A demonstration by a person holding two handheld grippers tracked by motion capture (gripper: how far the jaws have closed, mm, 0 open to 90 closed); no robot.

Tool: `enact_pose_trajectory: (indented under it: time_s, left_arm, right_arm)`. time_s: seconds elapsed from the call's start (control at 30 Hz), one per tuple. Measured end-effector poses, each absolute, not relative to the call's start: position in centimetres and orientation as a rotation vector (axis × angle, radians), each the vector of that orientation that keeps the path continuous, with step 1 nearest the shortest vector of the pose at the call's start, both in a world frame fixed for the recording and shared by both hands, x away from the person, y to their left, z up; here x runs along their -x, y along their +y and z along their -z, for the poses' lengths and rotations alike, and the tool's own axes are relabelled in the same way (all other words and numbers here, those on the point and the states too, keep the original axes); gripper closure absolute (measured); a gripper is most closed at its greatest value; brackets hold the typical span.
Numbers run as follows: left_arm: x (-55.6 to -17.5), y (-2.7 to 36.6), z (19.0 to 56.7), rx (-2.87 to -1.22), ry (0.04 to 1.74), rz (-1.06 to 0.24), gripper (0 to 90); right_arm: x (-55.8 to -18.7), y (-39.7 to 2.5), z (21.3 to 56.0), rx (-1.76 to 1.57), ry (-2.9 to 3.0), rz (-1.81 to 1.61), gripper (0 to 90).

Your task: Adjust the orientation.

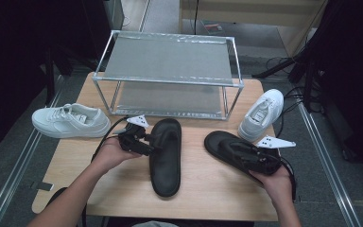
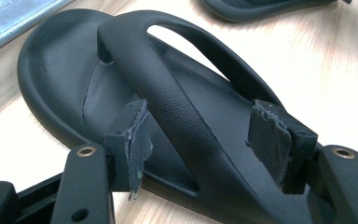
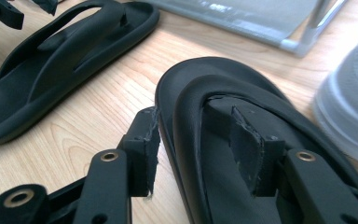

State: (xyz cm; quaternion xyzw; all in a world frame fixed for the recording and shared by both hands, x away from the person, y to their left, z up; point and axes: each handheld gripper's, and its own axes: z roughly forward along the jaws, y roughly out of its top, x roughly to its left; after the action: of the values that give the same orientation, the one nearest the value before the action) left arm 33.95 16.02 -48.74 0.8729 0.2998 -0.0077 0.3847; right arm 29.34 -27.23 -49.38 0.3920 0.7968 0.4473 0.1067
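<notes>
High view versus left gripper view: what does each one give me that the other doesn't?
High view alone: both white sneakers, the whole metal rack, both hands and the right gripper at the right flip-flop. Left gripper view alone: the open fingers straddling the strap, pads worn and torn. Shared: the left flip-flop, the left gripper and the wooden table.

1. The wooden worktop (image 1: pixel 208 184) carries a two-tier metal rack (image 1: pixel 168 61) along its far edge.
2. A white sneaker (image 1: pixel 71 121) lies at the left edge, partly overhanging.
3. Another white sneaker (image 1: pixel 262 113) sits near the right edge.
4. The left black sandal (image 1: pixel 166 156) lies mid-worktop.
5. The right black sandal (image 1: pixel 236 149) lies right of it, apart.
</notes>
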Motion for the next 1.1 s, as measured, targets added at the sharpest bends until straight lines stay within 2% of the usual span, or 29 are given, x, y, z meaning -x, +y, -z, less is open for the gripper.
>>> enact_pose_trajectory:
  time_s: [0.33, 0.6, 1.1]
  left_arm:
    - [-33.9, 16.1, 48.7, -2.221, 0.763, 0.016, 38.4]
    - [-33.9, 16.1, 48.7, -2.222, 0.762, 0.015, 38.4]
    - [-33.7, 16.5, 48.5, -2.222, 0.771, 0.002, 38.4]
  right_arm:
    - [-30.9, -26.2, 51.1, -1.160, 2.421, -1.248, 60.7]
    - [-31.4, -25.2, 51.7, -1.175, 2.488, -1.245, 76.8]
    - [-31.4, -24.0, 49.6, -1.251, 2.433, -1.244, 78.2]
